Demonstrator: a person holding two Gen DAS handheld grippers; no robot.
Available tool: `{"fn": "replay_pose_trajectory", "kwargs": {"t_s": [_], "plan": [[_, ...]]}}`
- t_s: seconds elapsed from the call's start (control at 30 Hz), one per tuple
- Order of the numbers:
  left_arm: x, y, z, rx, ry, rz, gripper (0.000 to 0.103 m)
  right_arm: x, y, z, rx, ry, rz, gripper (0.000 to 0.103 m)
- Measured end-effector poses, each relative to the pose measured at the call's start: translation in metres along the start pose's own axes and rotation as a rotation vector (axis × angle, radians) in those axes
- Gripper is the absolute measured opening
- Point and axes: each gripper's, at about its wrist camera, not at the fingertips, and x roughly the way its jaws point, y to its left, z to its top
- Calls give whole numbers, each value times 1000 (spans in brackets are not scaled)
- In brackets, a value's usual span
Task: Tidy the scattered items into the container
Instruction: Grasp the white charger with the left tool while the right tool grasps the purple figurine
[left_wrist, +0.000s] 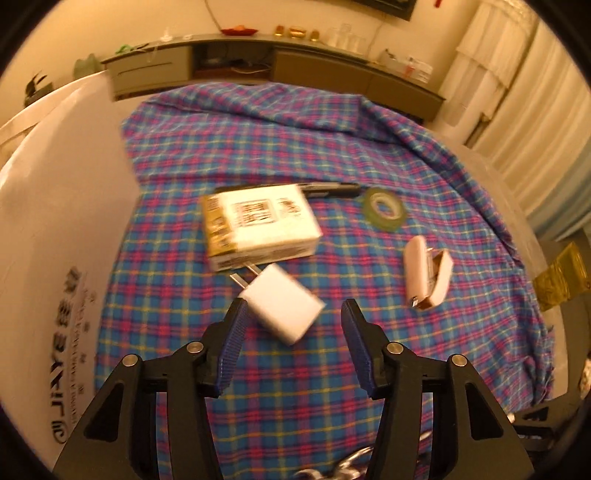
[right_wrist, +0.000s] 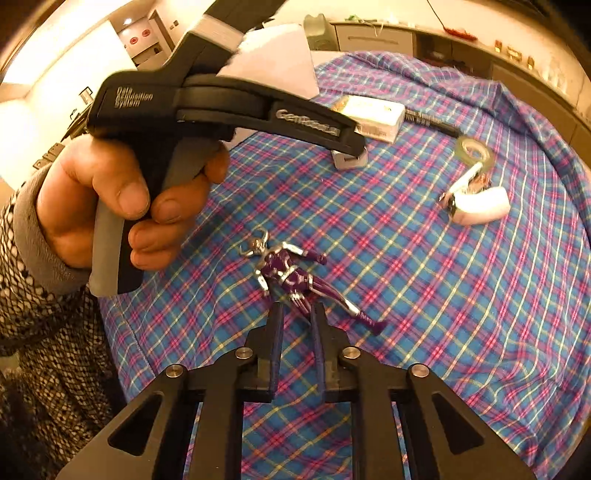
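Right gripper: jaws drawn narrow, closed on one leg of the purple-and-silver action figure. The figure lies flat on its back on the plaid cloth, head pointing away from the gripper.

Left gripper: jaws spread wide, pads pressing on nothing. The white plug adapter lies on the cloth between the fingertips, nearer the left finger, prongs pointing away. From the right wrist view, a hand is wrapped around this gripper's handle.

Positions relative to the adapter:
- white and gold box: just beyond it, at the prongs.
- black pen: behind the box, far side.
- green tape roll: beyond and to the right, near the pen's end.
- pink stapler: to the right, well apart, hinged open.
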Motion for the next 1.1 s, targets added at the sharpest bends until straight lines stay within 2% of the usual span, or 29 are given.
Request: {"fn": "replay_pose_trajectory", "kwargs": {"t_s": [0.03, 0.1, 0.13, 0.17, 0.27, 0.3, 0.33, 0.37, 0.4, 0.43, 0.7, 0.77, 0.87, 0.9, 0.93, 1.0, 1.1], "plan": [[4, -2, 2, -9, 7, 9, 56, 0, 1, 1, -8, -14, -23, 48], [17, -3, 6, -39, 43, 32, 56, 1, 3, 4, -31, -48, -63, 69], [20, -3, 6, -39, 37, 45, 57, 3, 5, 6, -46, -63, -79, 75], [20, -4, 7, -25, 26, 65, 57, 6, 8, 7, -64, -70, -91, 76], [17, 4, 5, -18, 21, 57, 55, 20, 13, 8, -103, -44, -103, 75], [16, 8, 4, -23, 20, 47, 52, 24, 12, 9, -103, -20, -102, 65], [14, 12, 3, -22, 22, 44, 42, 24, 13, 9, -108, -14, -106, 50], [11, 15, 2, -19, 18, 44, 35, 21, 14, 9, -106, -8, -95, 45], [8, 17, 1, -15, 12, 41, 33, 19, 14, 9, -94, 4, -78, 42], [6, 19, 0, -13, 9, 37, 32, 15, 15, 8, -85, 7, -72, 33], [0, 22, -7, -1, 19, 32, 32, 13, 23, -1, -70, 9, -52, 33], [4, 21, -8, 3, 36, 28, 35, 12, 27, -3, -74, -3, -60, 34], [7, 16, -9, 25, 31, 48, 38, 15, 34, -4, -102, -26, -80, 46], [8, 14, -10, 41, 30, 55, 37, 16, 36, -4, -109, -32, -79, 46], [8, 12, -10, 53, 29, 58, 32, 17, 35, -3, -109, -30, -72, 44], [6, 13, -11, 57, 29, 52, 32, 19, 32, 1, -86, -17, -64, 33], [-2, 15, -11, 53, 18, 36, 32, 15, 32, 1, -63, -13, -62, 33]]}}
